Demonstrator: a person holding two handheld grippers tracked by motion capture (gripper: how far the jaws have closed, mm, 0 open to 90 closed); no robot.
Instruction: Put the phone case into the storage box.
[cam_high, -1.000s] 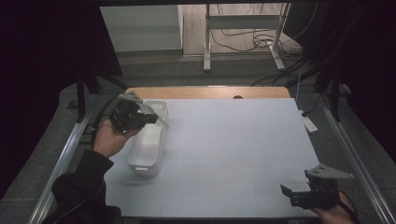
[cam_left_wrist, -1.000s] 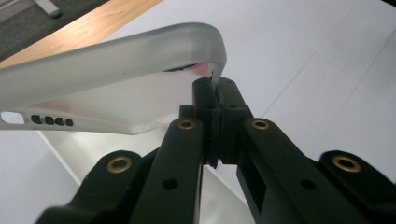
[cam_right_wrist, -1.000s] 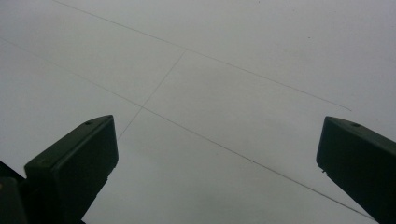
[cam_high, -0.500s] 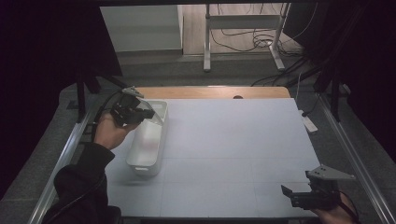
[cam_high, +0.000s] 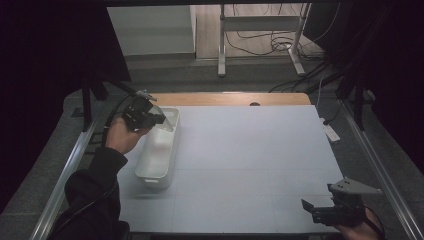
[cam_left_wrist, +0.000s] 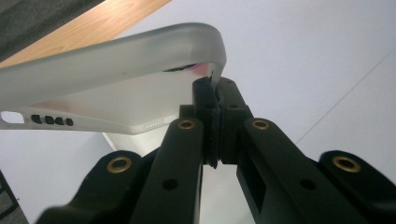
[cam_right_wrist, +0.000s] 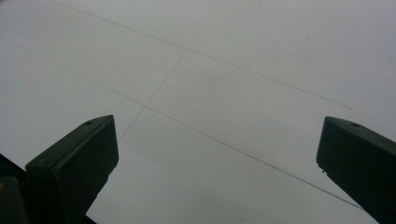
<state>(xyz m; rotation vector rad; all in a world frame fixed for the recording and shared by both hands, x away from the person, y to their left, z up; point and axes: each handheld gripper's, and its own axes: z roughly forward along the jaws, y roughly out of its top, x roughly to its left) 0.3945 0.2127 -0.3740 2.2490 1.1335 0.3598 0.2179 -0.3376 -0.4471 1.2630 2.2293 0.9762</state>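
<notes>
1. Grip: my left gripper (cam_left_wrist: 215, 100) pinches the corner rim of a translucent frosted soft plastic phone case (cam_left_wrist: 112, 70), held over the white rectangular plastic bin (cam_high: 159, 150).
2. Handling: I judge it light, floppy, slippery; a thin edge hold may twist.
3. Right gripper (cam_right_wrist: 217, 163) gapes wide, holding nothing.

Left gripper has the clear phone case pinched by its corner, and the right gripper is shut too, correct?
Not quite. The left gripper does pinch the clear phone case by its corner, but the right gripper is open: the right gripper view shows its fingers wide apart over the bare white table.
</notes>
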